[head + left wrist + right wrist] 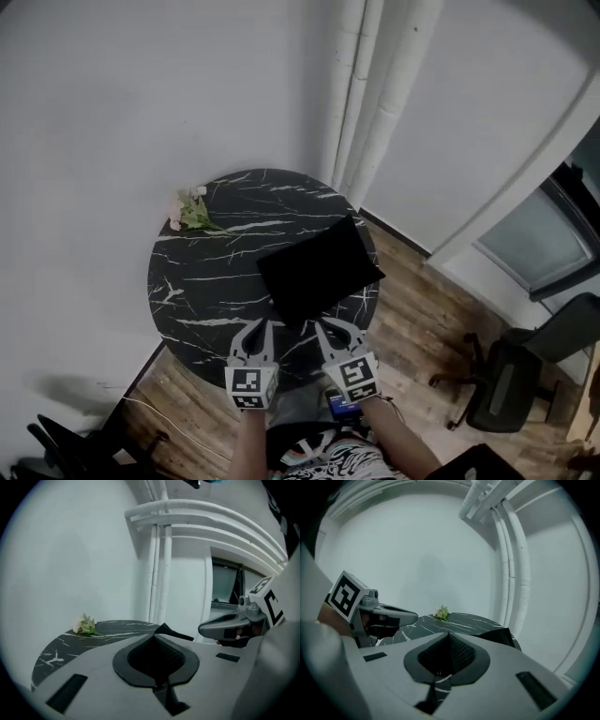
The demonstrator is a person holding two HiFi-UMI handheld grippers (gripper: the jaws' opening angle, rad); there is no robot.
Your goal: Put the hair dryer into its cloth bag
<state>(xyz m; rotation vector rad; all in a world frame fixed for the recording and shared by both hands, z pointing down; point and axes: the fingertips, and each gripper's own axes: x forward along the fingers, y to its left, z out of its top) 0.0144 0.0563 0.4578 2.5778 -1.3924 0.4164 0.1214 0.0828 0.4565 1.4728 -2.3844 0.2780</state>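
Black rectangular cloth bag: matte, soft-edged fabric. Lies flat on the right half of the bench, one corner overhanging the right rim. Contents not discernible.

Round black marble-pattern bench: glossy top with irregular white veining.

Small bunch of pale flowers with green stems: rests at the far left rim, well apart from the bag.

Left hand-held gripper: grey moulded shell, black ribbed pads. Jaws pressed together, nothing between them. Held over the near rim, close to the bag's near edge.

Right hand-held gripper: same construction. Jaws likewise pressed together and empty. Held just beside the left unit, also close to the bag's near edge.

Markings: black-and-white square patterns on the white marker cubes behind the jaws.

Room: plain white wall. White vertical pipes run down the corner behind the bench. Brown wood-plank floor. Black swivel office chair at the right, near a dark-framed glazed panel.
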